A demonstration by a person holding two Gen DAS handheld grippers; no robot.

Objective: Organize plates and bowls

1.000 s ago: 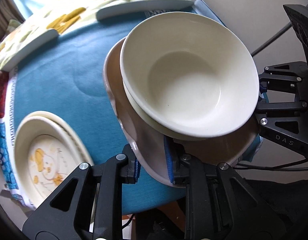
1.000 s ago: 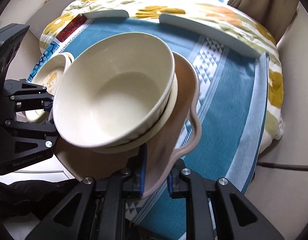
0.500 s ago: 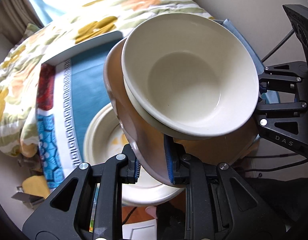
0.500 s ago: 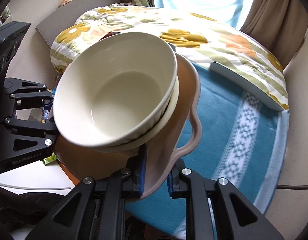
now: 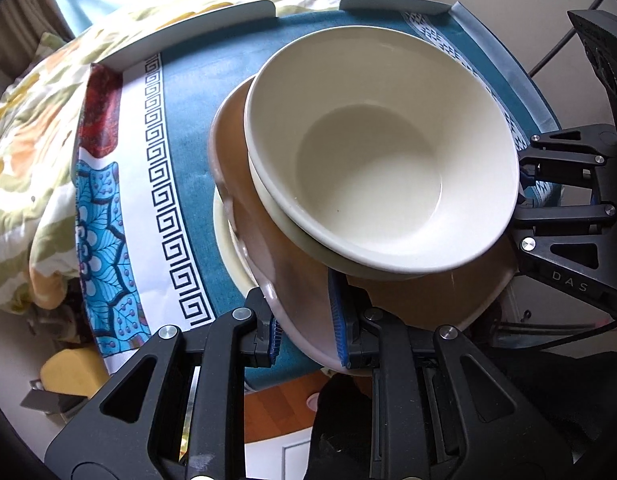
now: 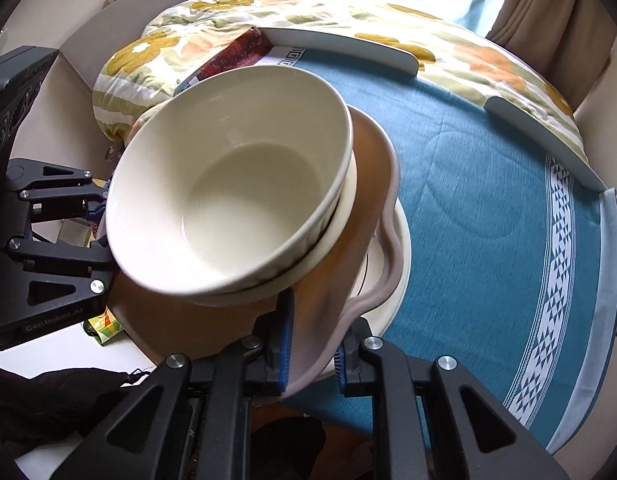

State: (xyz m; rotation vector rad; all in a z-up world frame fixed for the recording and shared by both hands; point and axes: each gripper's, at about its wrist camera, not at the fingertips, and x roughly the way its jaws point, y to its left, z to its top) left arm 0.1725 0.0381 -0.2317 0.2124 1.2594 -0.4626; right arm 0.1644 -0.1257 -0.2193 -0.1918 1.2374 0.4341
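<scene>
So, stacked cream bowls (image 5: 372, 160) sit on a brown wavy-rimmed plate (image 5: 284, 264), and I carry the whole stack in the air with both grippers. My left gripper (image 5: 304, 330) pinches the plate's near rim, blue pads pressed on either face; my right gripper (image 6: 312, 346) pinches the opposite rim the same way. Each gripper shows at the far side of the other's view.

Key relation: a cream plate (image 6: 400, 248) lies on the worktop directly under the stack, only its edge peeking out past the brown rim on the right-gripper side and on the left-gripper side too. I judge the coming move is straight down onto it. How much gap remains between the two plates I cannot tell. Both grippers are equally close, one on each side, so the lowering has to be level or the bowls slide.

Materials: bowls glazed, smooth, deep, round, two nested. Brown plate is matte-looking, with a scalloped lip. The worktop (image 6: 488, 208) wears a teal cloth with a white patterned border and has low grey rails at its edges. Floral bedding (image 6: 228, 16) lies behind.
</scene>
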